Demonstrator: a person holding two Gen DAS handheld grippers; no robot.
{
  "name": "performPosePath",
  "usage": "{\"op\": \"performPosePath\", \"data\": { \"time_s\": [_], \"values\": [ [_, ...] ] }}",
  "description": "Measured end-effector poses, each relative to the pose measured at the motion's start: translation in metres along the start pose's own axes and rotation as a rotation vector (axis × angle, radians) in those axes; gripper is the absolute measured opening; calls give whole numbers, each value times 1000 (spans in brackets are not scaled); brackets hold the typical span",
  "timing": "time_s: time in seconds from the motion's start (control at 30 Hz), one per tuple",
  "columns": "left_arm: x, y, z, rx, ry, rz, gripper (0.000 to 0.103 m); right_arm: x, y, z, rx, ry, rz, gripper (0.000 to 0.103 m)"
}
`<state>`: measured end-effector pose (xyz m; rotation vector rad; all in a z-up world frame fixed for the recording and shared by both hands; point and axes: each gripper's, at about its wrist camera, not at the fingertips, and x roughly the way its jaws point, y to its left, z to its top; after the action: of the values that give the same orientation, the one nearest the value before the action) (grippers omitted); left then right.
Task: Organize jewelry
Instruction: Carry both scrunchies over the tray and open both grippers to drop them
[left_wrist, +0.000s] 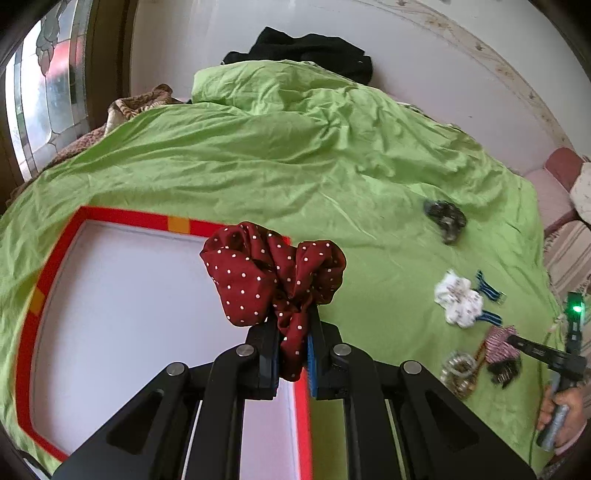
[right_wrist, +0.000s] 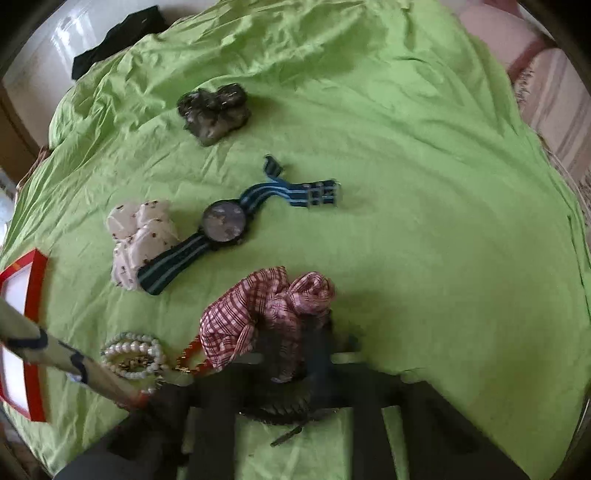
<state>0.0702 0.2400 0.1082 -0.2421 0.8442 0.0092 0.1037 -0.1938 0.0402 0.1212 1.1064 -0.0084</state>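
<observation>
My left gripper (left_wrist: 291, 347) is shut on a dark red polka-dot scrunchie (left_wrist: 273, 273) and holds it above the right edge of a red-rimmed white tray (left_wrist: 122, 216). My right gripper (right_wrist: 291, 350) is blurred; its fingers sit around a pink plaid scrunchie (right_wrist: 258, 310), and I cannot tell if they are closed. On the green sheet lie a blue-striped watch (right_wrist: 225, 221), a white scrunchie (right_wrist: 142, 240), a dark grey scrunchie (right_wrist: 214, 110), pearl bracelets (right_wrist: 133, 356) and an orange bead bracelet (right_wrist: 192, 360).
A black hair claw (right_wrist: 284, 406) lies under the right gripper. The green sheet (left_wrist: 277, 155) is rumpled toward the wall, with black clothing (left_wrist: 306, 51) behind it. The tray corner (right_wrist: 33, 266) shows at the left of the right wrist view. A striped sofa (left_wrist: 569, 251) stands at the right.
</observation>
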Motion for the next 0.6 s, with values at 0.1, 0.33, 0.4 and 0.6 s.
{"op": "performPosePath", "data": {
  "time_s": [0.1,0.33,0.4,0.6],
  "values": [
    [5,12,10,-10,-20,32,11,-24,8,6,-27,-65,3,6],
    [21,46,14,-72,8,62,11,-92,62,15,-93,-178,134,6],
    [27,56,13,-78,12,81,11,-98,98,17,-126,-173,209,6],
    [40,95,17,-165,29,89,11,-77,208,20,-212,-84,390,6]
  ]
}}
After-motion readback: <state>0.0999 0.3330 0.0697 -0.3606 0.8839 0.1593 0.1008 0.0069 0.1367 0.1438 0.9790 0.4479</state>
